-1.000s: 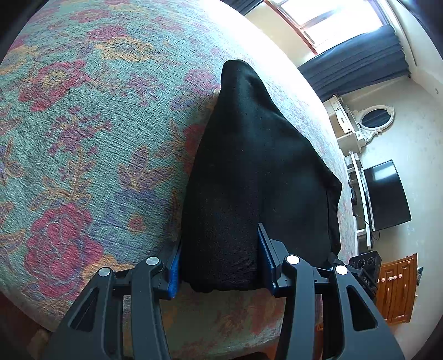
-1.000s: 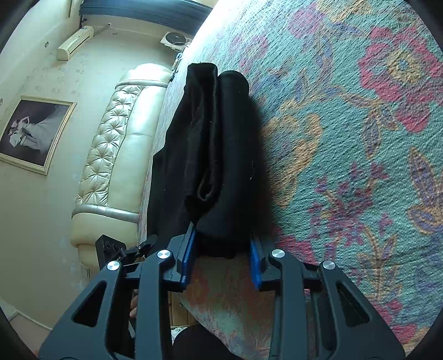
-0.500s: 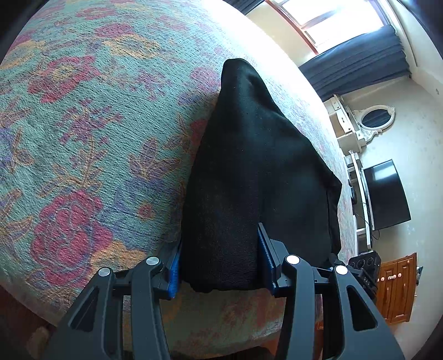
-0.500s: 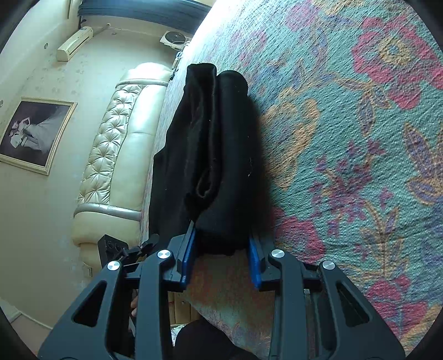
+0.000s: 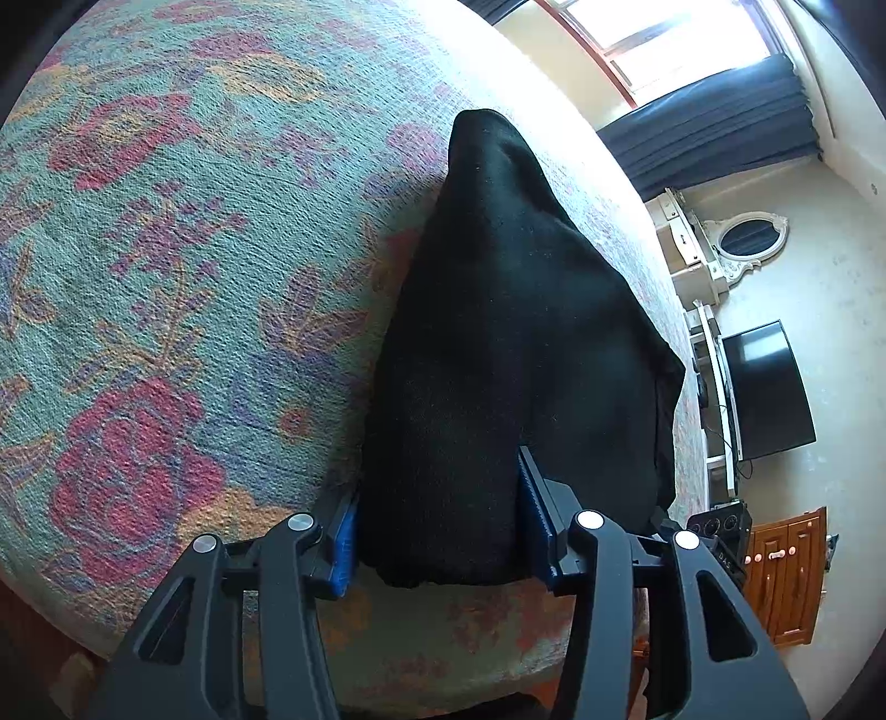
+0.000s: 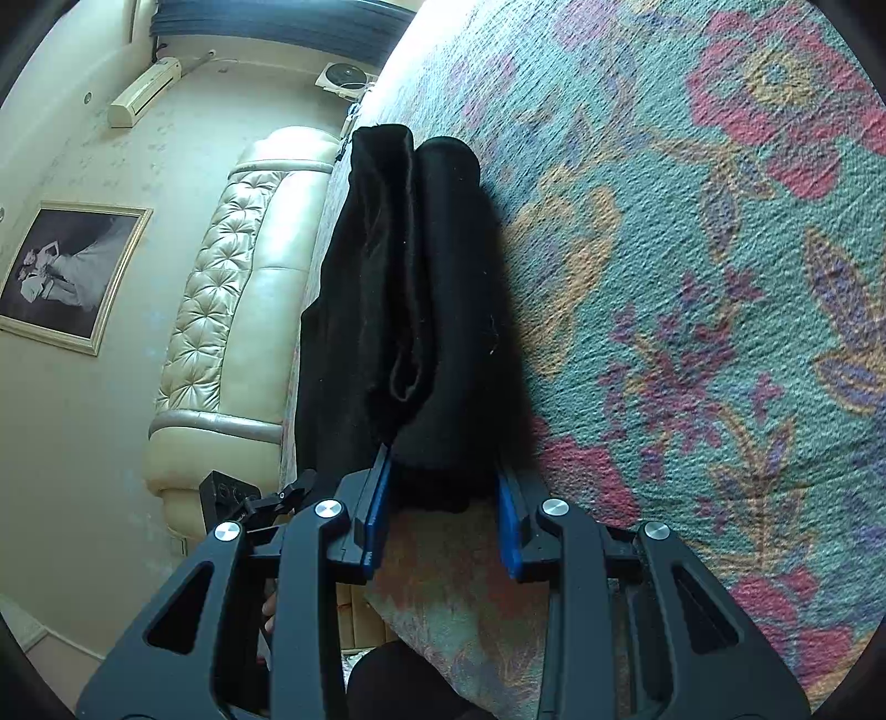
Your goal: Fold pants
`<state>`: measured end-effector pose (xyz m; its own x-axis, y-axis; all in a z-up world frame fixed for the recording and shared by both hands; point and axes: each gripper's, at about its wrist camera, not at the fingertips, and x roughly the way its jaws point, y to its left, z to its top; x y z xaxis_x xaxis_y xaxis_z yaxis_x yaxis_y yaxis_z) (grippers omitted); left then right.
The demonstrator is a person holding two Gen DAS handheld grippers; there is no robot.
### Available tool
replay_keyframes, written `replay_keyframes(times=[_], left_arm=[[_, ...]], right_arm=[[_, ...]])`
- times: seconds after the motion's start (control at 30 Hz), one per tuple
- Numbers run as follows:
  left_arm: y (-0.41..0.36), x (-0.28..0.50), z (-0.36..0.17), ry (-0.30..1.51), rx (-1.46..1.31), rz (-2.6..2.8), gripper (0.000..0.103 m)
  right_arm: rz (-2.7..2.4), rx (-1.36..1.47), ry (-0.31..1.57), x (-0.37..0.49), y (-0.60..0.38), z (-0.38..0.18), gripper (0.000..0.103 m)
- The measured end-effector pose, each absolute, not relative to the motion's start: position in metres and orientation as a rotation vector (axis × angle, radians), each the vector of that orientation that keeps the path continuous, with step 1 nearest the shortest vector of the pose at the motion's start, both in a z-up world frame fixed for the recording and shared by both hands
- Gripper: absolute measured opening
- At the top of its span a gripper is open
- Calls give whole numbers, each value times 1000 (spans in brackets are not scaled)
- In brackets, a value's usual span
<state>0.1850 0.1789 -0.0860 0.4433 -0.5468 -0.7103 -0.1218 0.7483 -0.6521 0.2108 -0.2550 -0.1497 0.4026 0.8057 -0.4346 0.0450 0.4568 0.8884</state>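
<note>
While the folded black pants (image 5: 498,354) lay on the flowered bed (image 5: 166,249), the left claw (image 5: 437,537) and right claw (image 6: 443,509) each gripped one end; no writing was legible.

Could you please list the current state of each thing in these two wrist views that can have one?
black pants: folded into a thick bundle, lying on the floral bedspread.
left gripper: shut on the bundle's near end.
right gripper: shut on the bundle's near end.
television: screen dark.
curtains: drawn aside, leaving the window uncovered.
</note>
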Motion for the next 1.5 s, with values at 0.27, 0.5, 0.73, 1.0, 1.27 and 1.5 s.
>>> replay_keyframes(times=[0.27, 0.5, 0.73, 1.0, 1.27, 1.5], left_arm=[[186, 186, -97, 1096, -781, -377, 63], [179, 179, -92, 1074, -736, -412, 77], [151, 155, -59, 1053, -370, -206, 85], [126, 107, -18, 909, -51, -12, 85], [140, 67, 6, 783, -100, 78, 85], [133, 50, 7, 745, -72, 85, 85]], right_arm=[[605, 1055, 1059, 209, -264, -157, 34], [591, 1128, 1050, 196, -281, -157, 49], [429, 908, 1067, 166, -283, -132, 65], [216, 438, 1049, 128, -240, -96, 84], [200, 256, 959, 100, -210, -62, 85], [161, 217, 901, 90, -207, -48, 88]])
